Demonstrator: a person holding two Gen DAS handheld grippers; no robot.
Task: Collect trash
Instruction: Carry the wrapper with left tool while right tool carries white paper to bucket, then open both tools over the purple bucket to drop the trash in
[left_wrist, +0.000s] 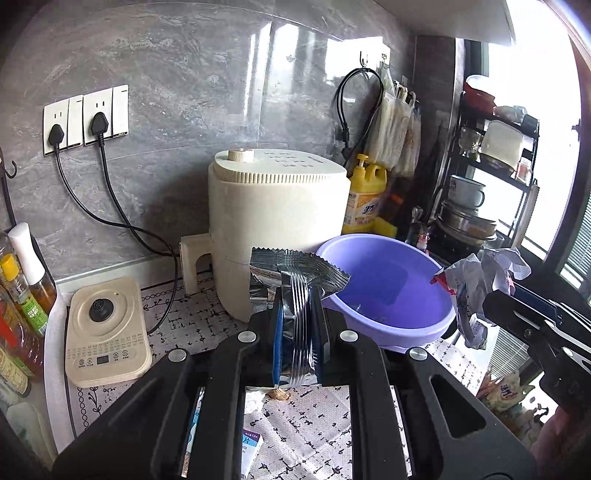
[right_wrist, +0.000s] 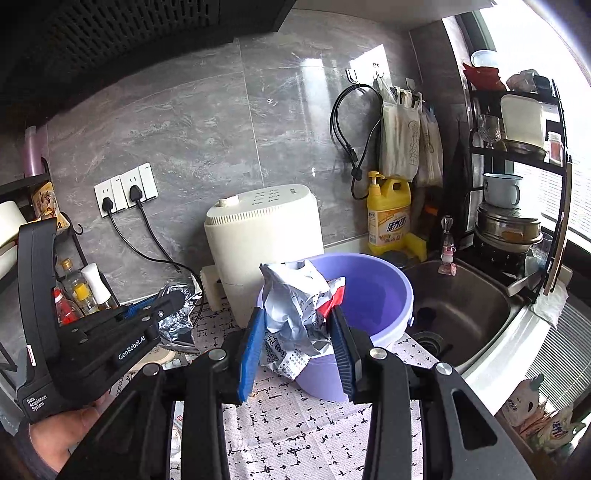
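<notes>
Silver foil wrapper (left_wrist: 295, 280) is clenched in the left tool (left_wrist: 298, 325); crumpled packet (right_wrist: 295, 314) is pinched in the right tool (right_wrist: 297, 343). Both are held just before the purple basin (right_wrist: 384, 291), presumably the collection vessel, by the tabletop's sink edge.

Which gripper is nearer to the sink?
Right. The right gripper, shut on a crumpled wrapper, is in front of the purple basin beside the sink; the left gripper is farther away, near the bottle rack.
</notes>
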